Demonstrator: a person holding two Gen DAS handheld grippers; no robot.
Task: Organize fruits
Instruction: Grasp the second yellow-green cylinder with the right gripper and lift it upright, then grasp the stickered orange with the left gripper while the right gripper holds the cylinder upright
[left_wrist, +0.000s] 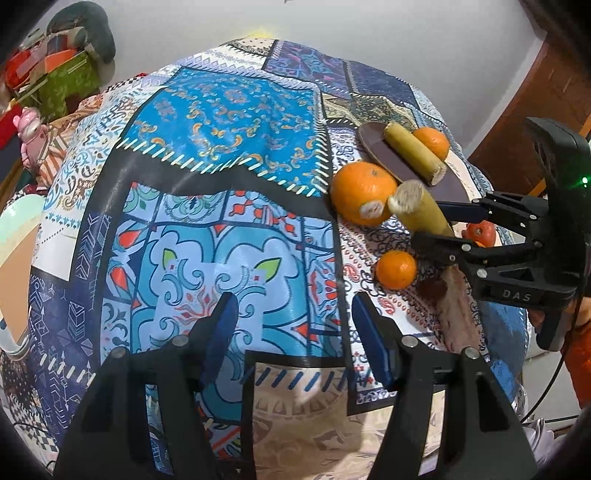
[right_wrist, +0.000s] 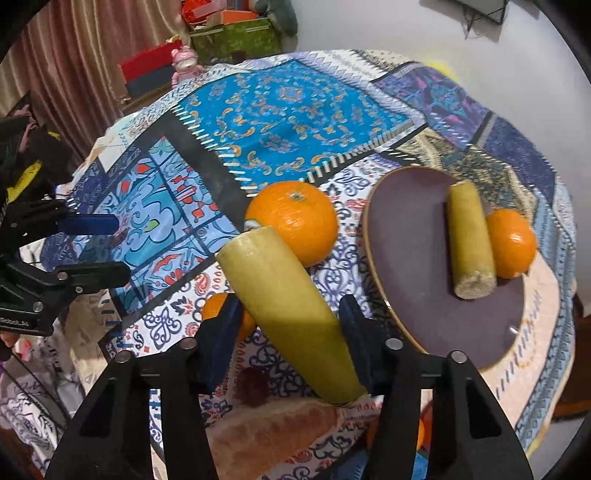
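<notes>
My right gripper (right_wrist: 291, 317) is shut on a yellow-green cane piece (right_wrist: 284, 306) and holds it tilted above the cloth; the gripper also shows in the left wrist view (left_wrist: 448, 225). A dark oval plate (right_wrist: 413, 236) carries a second cane piece (right_wrist: 471, 240) and an orange (right_wrist: 513, 243). A large orange (right_wrist: 295, 221) lies on the cloth left of the plate. A small orange (left_wrist: 395, 269) lies nearer me. My left gripper (left_wrist: 293, 325) is open and empty over the cloth.
The table has a patterned blue cloth (left_wrist: 229, 122). A brown loaf-like piece (right_wrist: 273, 432) lies under my right gripper. A red fruit (left_wrist: 480, 232) sits behind it. A pale bowl (left_wrist: 18, 236) is at the left edge. Boxes and a pink toy (right_wrist: 184, 62) stand beyond the table.
</notes>
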